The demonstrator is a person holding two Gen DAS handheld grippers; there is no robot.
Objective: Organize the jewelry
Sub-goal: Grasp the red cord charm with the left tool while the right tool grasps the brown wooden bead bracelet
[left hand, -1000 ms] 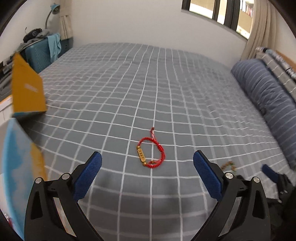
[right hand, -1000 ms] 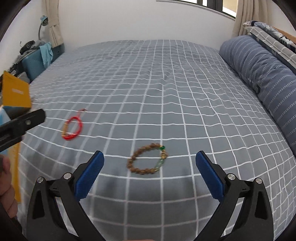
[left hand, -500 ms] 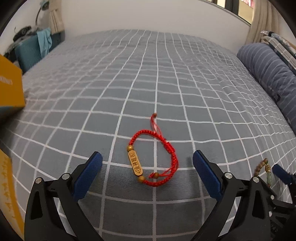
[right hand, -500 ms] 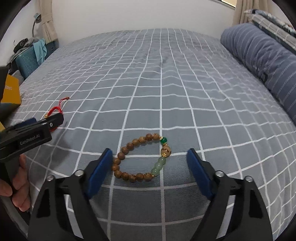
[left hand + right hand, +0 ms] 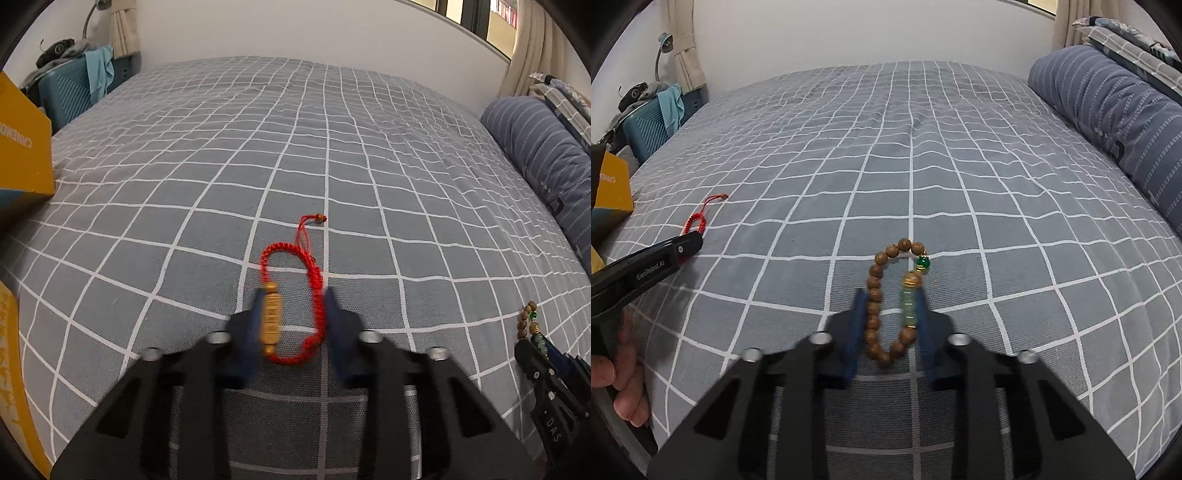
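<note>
Left gripper [image 5: 291, 317] closing on red bracelet [image 5: 291, 295]; bedspread [image 5: 332, 155] beyond lies open

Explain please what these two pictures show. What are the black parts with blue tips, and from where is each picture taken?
No robot arm is here. A person holds a hand tool in each hand, and each tool has two black fingers with blue pads and a camera that looks forward along them.

The left camera shows the left gripper closing its fingers on a red cord bracelet with a wooden bead, squeezed into a narrow loop. The right camera shows the right gripper closing on a brown bead bracelet with green stones. Both bracelets lie on a bed with a grey checked cover.

In the right picture, at the left edge, you also see the person's hand holding the left tool. A yellow box stands at the left.
</note>
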